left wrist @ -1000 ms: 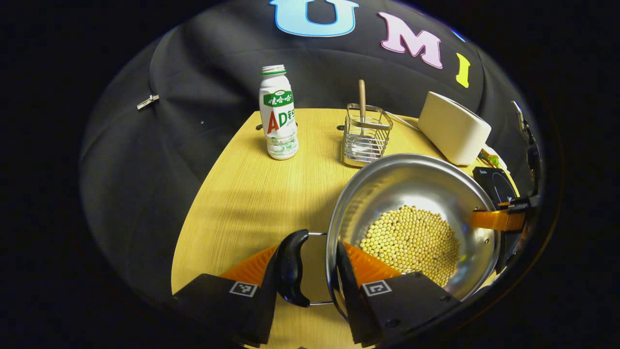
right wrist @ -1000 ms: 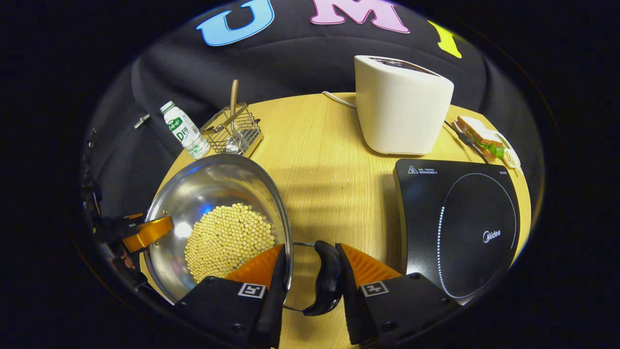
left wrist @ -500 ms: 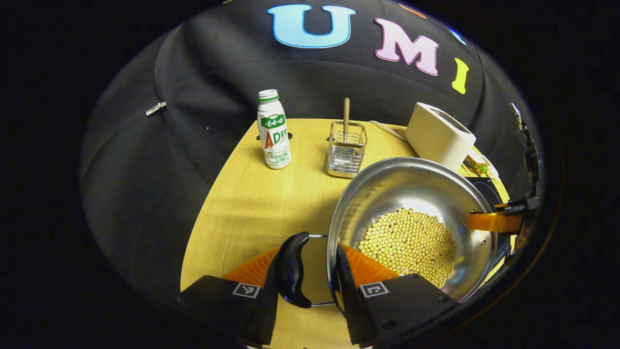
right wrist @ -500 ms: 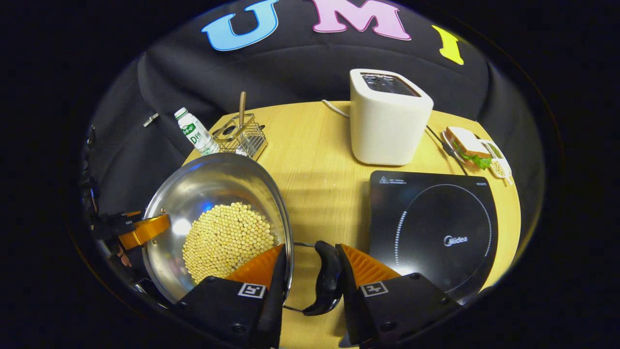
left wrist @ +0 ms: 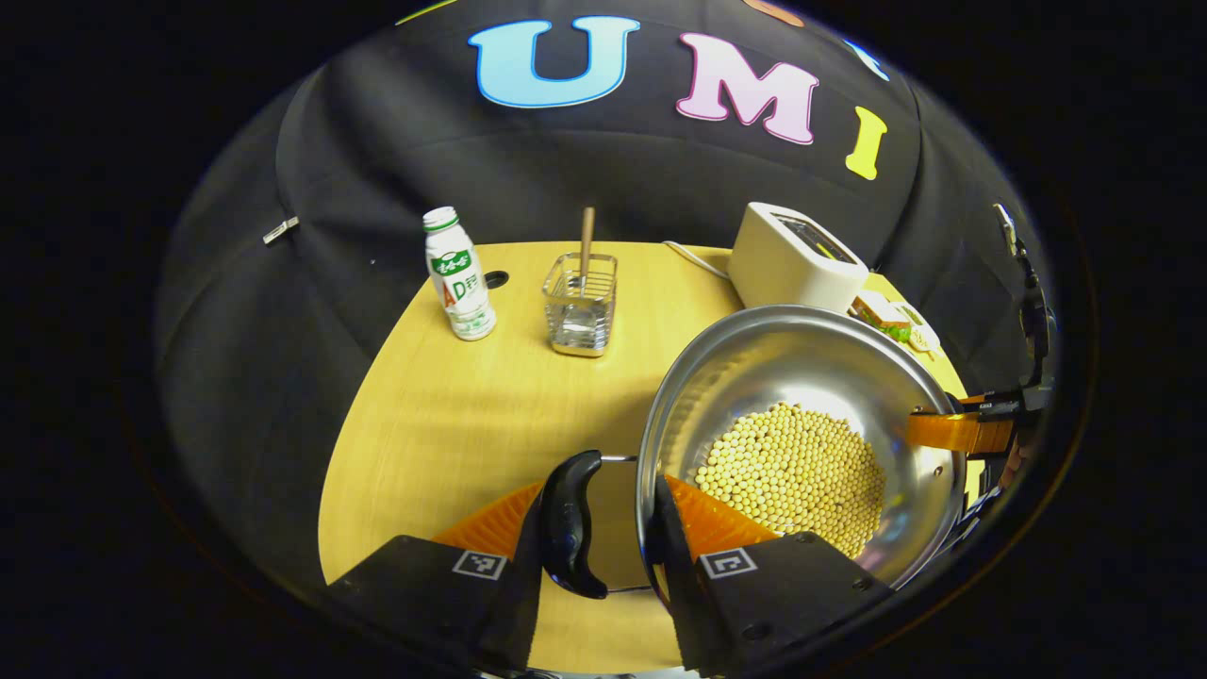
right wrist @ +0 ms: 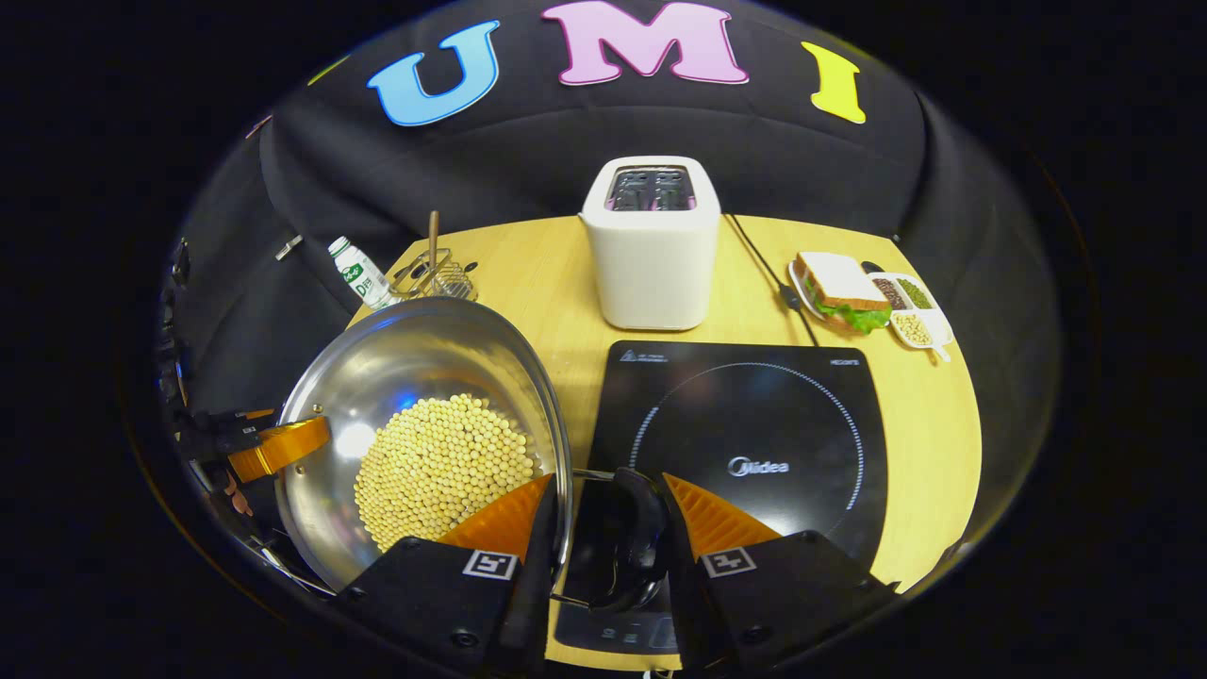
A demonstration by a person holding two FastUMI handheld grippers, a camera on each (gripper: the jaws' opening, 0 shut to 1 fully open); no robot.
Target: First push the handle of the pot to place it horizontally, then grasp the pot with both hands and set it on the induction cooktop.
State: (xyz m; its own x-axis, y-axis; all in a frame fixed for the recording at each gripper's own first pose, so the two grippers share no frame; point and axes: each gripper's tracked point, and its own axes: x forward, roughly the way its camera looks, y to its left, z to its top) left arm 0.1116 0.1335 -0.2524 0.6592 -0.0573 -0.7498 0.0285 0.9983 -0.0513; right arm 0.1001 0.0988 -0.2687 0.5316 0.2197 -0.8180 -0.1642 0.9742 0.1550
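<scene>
A steel pot (left wrist: pixel 801 377) holding several yellow beans (left wrist: pixel 797 471) hangs above the wooden table (left wrist: pixel 443 434). My left gripper (left wrist: pixel 603 528) is shut on its black side handle (left wrist: pixel 570 538), one finger outside the handle and the other inside the rim. At the pot's far side my right gripper (left wrist: pixel 962 429) shows. In the right gripper view the pot (right wrist: pixel 415 368) is at the left. My right gripper (right wrist: pixel 603 533) is shut on the other black handle (right wrist: pixel 636 542), which hangs over the near edge of the black induction cooktop (right wrist: pixel 754 434). My left gripper (right wrist: pixel 273 448) shows at the pot's far rim.
A white toaster (right wrist: pixel 651 245) stands behind the cooktop, its cord (right wrist: pixel 768 269) running beside it. A sandwich plate (right wrist: pixel 839 292) and a small dish (right wrist: pixel 915 316) lie at the right. A drink bottle (left wrist: pixel 457 278) and a wire utensil rack (left wrist: pixel 580 306) stand at the table's far left.
Both grippers have carried the pot to the right, toward the cooktop. The right-hand handle is now over the cooktop's near edge, and the bottle, rack and toaster look farther off.
</scene>
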